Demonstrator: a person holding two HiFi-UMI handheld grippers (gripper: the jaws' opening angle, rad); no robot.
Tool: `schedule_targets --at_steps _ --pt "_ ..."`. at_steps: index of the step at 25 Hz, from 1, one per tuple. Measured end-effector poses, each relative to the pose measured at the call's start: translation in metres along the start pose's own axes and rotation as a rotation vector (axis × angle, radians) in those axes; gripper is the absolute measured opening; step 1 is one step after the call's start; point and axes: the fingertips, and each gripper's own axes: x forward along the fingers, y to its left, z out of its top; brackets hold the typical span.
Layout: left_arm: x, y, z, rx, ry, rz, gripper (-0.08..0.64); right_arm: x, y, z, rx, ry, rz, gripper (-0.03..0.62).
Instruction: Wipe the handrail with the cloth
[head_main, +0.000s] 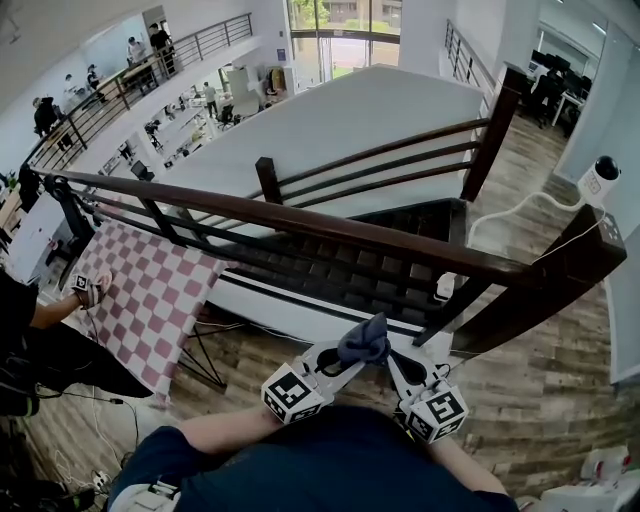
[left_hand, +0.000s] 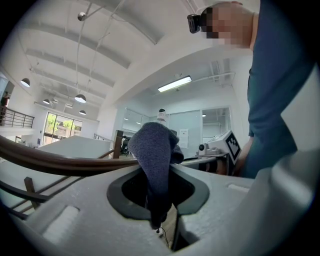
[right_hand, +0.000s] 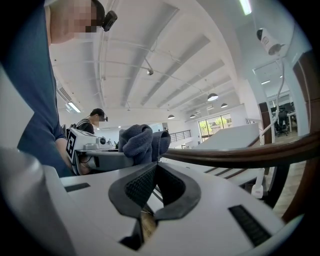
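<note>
A dark brown wooden handrail (head_main: 330, 232) runs across the head view from upper left to the post at right; it also crosses the left gripper view (left_hand: 50, 163) and the right gripper view (right_hand: 250, 155). A dark grey-blue cloth (head_main: 364, 341) hangs bunched just below and in front of the rail, apart from it. My left gripper (head_main: 345, 358) is shut on the cloth (left_hand: 154, 155), which runs down between its jaws. My right gripper (head_main: 392, 358) is shut, with its tips right beside the cloth (right_hand: 142, 141) and nothing visible between its pads.
Thinner rails (head_main: 300, 262) run under the handrail, above a stairwell with dark steps (head_main: 330, 280). A thick newel post (head_main: 585, 262) carries a white camera (head_main: 598, 181). At left a person's hand holds a pink-and-white checkered sheet (head_main: 150, 300). Wooden floor (head_main: 520, 400) lies beneath.
</note>
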Motion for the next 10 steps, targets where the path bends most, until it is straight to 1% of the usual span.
schedule_targets --at_steps 10 --pt "0.003 -0.004 0.0003 -0.001 -0.001 -0.012 0.064 -0.0028 -0.0003 -0.0016 0.006 0.005 -0.003 0.011"
